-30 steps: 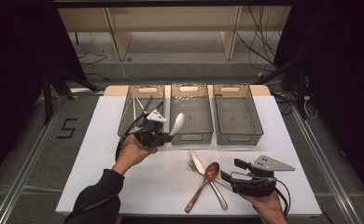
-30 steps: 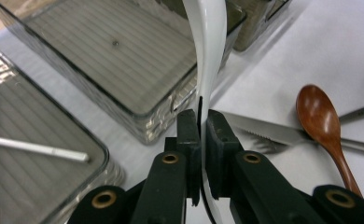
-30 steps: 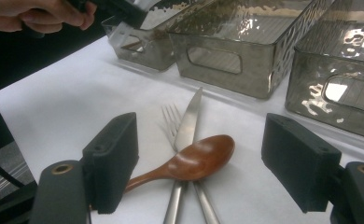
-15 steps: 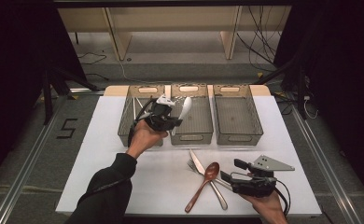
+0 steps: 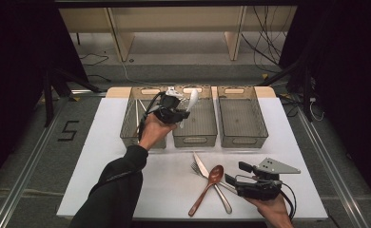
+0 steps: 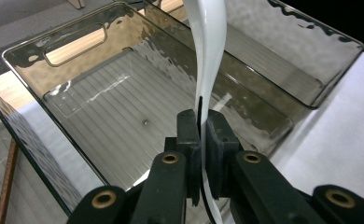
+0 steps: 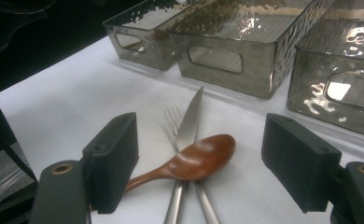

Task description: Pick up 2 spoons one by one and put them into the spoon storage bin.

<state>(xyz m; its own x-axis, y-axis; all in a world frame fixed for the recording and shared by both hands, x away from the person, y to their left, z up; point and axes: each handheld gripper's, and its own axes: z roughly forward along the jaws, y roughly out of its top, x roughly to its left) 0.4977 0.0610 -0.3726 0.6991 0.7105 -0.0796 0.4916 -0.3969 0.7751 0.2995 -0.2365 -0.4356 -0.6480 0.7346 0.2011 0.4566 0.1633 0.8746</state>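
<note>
My left gripper (image 5: 176, 113) is shut on the handle of a white spoon (image 5: 192, 99), whose bowl points up and away. In the left gripper view the jaws (image 6: 201, 128) pinch the white spoon (image 6: 210, 65) above the middle grey bin (image 6: 77, 56), which looks bare inside. My right gripper (image 5: 235, 182) rests open at the table's near right. Between its spread jaws (image 7: 201, 140) lie a wooden spoon (image 7: 196, 161), a knife (image 7: 192, 116) and a fork (image 7: 171, 116), crossed on the white table. The wooden spoon (image 5: 207, 187) lies just left of that gripper.
Three grey bins stand side by side at the far edge: left (image 5: 129, 138), middle (image 5: 195, 140), right (image 5: 244, 140). A thin brown stick (image 6: 5, 186) lies in the left bin. The white table (image 5: 102, 142) has open room at near left.
My left gripper has carried the white spoon away from the person and slightly right, from near the bins' front to over the middle bin. The right gripper has stayed put.
</note>
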